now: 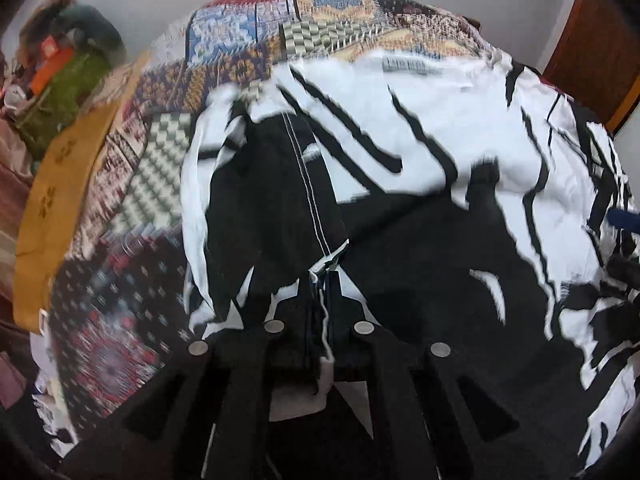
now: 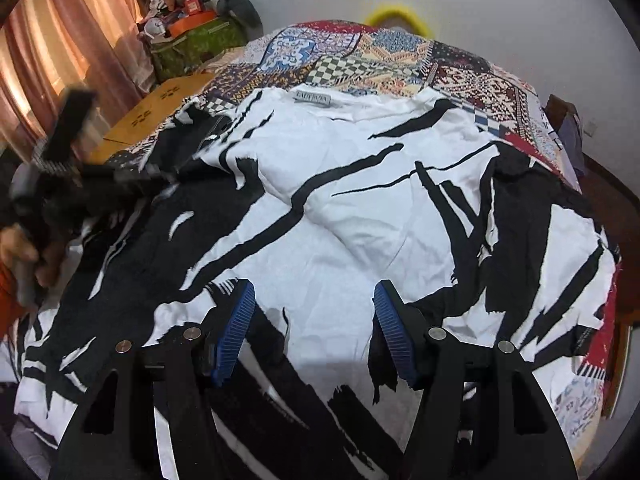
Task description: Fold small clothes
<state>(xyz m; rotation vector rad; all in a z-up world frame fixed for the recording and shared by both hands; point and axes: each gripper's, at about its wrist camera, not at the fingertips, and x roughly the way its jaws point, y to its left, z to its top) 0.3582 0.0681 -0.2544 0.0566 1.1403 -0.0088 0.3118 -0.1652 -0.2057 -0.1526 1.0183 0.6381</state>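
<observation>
- Shirt [image 2: 352,184], white with jagged black streaks, is spread wrinkled over a patchwork bedspread [image 2: 400,60]; one sleeve is lifted.
- Left gripper [image 1: 320,292] is seen clamped on that black sleeve fold.
- Right gripper [image 2: 314,320] is held over the hem, blue ribbed pads [image 2: 236,332] apart, nothing between them.
- Neck label [image 2: 313,98] is read as "LADY BOYA", roughly.
- Cardboard sheet [image 2: 160,112], green bag [image 2: 192,46], pink curtain [image 2: 72,40] are seen beside the bed.
</observation>
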